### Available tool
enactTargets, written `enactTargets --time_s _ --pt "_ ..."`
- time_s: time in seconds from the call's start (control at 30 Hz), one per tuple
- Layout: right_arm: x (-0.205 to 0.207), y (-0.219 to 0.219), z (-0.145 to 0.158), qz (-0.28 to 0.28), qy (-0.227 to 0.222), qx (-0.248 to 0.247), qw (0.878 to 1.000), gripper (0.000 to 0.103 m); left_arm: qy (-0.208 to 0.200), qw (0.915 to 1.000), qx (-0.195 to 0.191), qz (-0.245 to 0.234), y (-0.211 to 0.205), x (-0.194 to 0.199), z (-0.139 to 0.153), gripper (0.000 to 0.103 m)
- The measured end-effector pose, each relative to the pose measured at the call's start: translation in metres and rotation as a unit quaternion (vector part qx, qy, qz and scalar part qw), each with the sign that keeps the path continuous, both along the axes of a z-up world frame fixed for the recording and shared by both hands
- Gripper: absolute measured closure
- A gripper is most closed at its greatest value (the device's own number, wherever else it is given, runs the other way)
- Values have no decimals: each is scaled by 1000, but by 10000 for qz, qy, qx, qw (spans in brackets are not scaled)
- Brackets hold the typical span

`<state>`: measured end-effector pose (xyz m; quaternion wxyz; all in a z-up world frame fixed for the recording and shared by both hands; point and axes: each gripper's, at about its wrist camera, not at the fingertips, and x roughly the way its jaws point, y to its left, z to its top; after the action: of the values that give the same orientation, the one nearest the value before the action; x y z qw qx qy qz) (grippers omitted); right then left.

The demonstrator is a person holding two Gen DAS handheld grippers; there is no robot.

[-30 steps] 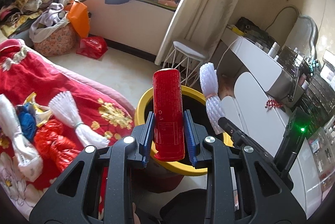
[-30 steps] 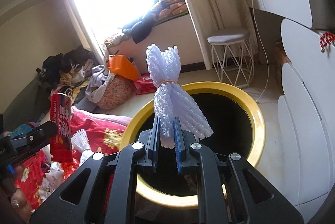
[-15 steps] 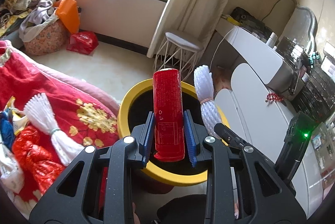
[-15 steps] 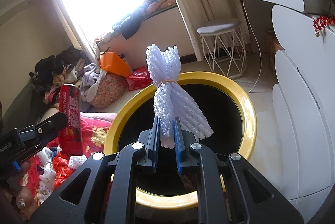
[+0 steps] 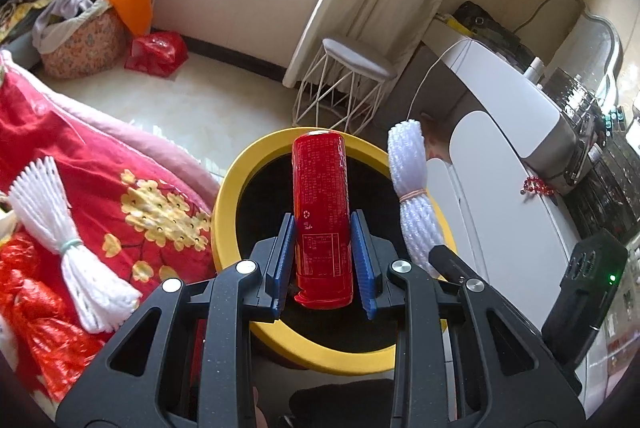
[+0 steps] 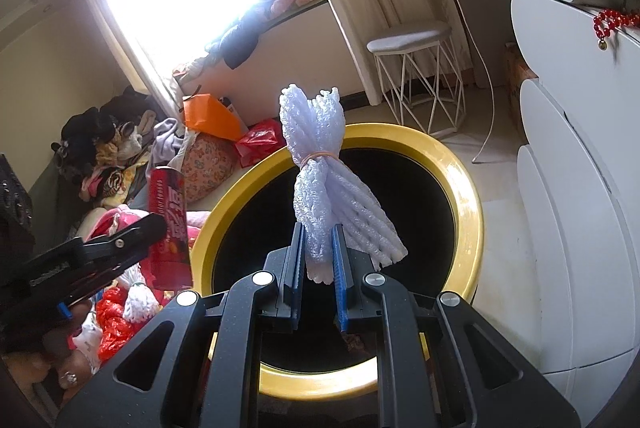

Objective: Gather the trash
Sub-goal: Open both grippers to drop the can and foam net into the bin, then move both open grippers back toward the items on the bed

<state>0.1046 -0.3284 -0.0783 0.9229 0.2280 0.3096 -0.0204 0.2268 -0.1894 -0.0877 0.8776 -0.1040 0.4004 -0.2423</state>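
Note:
My left gripper is shut on a tall red can, held upright over the dark mouth of the yellow-rimmed bin. In the right wrist view that same red can stands at the bin's left edge. My right gripper is shut on a white foam net bundle tied with a rubber band, above the yellow-rimmed bin. From the left wrist view this white foam net bundle hangs just right of the can.
A red blanket at the left carries another white foam bundle and red plastic scraps. A white wire stool stands behind the bin, white cabinets to the right, and bags by the window wall.
The left gripper has carried the can closer over the bin, which now lies more centred beneath it. The right gripper with its foam bundle has edged slightly nearer the bin.

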Motion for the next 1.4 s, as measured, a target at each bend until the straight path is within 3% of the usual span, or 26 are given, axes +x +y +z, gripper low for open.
enactTargets --time_s 0.23,0.27,0.3,0.33,0.4,0.47,0.6,0.73,0.87,1.4 --pt "0 0 0 -56 -32 -107 9999 86 49 10000 -32 -77 -5 8 -4 81" --pt "-1 0 0 -70 -49 -145 9999 82 51 10000 -20 -52 -5 9 -5 80" --pt "-2 0 0 -95 -64 -178 9998 79 47 10000 -10 -17 -5 9 -4 72" --pt "-3 0 0 -110 -84 -172 9998 75 35 10000 -17 19 -3 8 -3 56" --pt "-4 -1 0 -164 -75 -178 9997 69 -30 10000 3 88 0 6 -2 45" --pt "-5 -3 -1 -216 -67 -170 9996 64 -107 9998 40 136 4 2 2 43" --pt "-8 -3 0 -319 -101 -253 9991 56 -287 9992 148 257 14 -9 10 22" --pt "-11 3 4 -316 -185 -378 9986 52 -515 9976 246 383 26 -24 22 11" --pt "-13 10 9 -254 -283 -499 9980 43 -715 9957 312 491 34 -35 32 11" --pt "-20 47 31 212 -632 -896 9937 33 -1219 9872 319 981 81 -79 58 11"
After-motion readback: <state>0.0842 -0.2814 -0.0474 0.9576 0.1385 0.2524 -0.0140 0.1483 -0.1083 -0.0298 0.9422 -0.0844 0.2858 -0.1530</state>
